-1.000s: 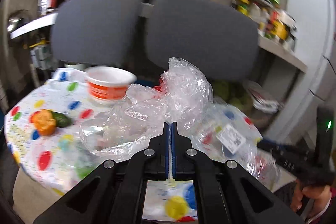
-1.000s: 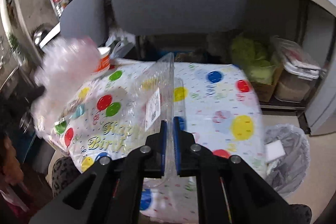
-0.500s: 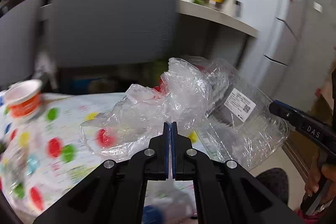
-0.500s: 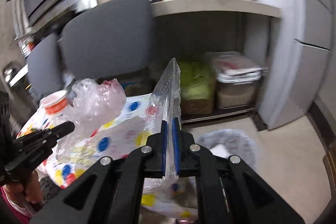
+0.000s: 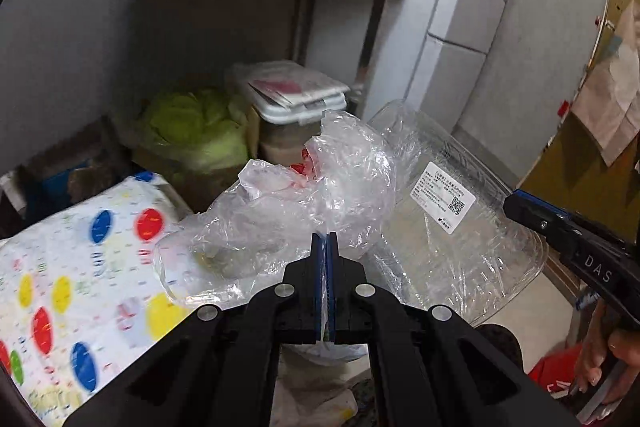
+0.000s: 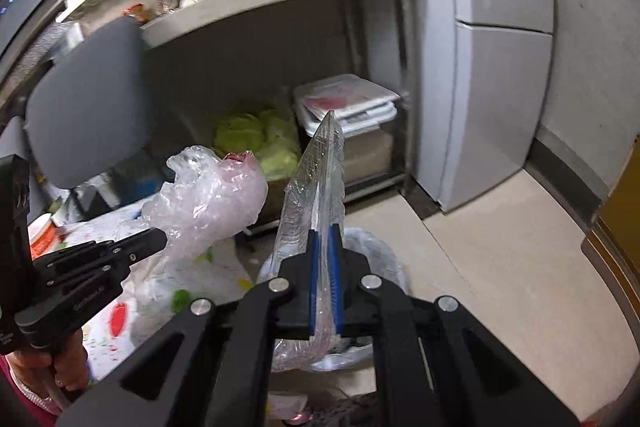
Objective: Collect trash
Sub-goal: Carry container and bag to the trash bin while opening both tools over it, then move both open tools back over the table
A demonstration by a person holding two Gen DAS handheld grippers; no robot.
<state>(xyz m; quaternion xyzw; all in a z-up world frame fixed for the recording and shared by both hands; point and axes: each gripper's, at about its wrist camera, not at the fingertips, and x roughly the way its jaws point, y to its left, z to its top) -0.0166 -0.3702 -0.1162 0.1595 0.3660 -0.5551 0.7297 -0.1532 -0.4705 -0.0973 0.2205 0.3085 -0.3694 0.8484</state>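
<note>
Bin bag (image 6: 372, 247) on floor, only in right-wrist view.

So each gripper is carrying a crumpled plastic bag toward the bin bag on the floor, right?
Not quite. Only the left gripper carries a crumpled plastic bag. The right gripper carries a flat clear plastic container, seen edge-on in the right wrist view. The bin bag lies below.

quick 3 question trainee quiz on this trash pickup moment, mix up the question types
1. True or false: the left gripper is shut on a crumpled plastic bag.
2. What does the right gripper hold? A) orange cup B) clear plastic container C) green bottle
3. Fill in: below the right gripper, on the floor, sits an open ____.

Key: 1 true; 2 B; 3 trash bag
</note>
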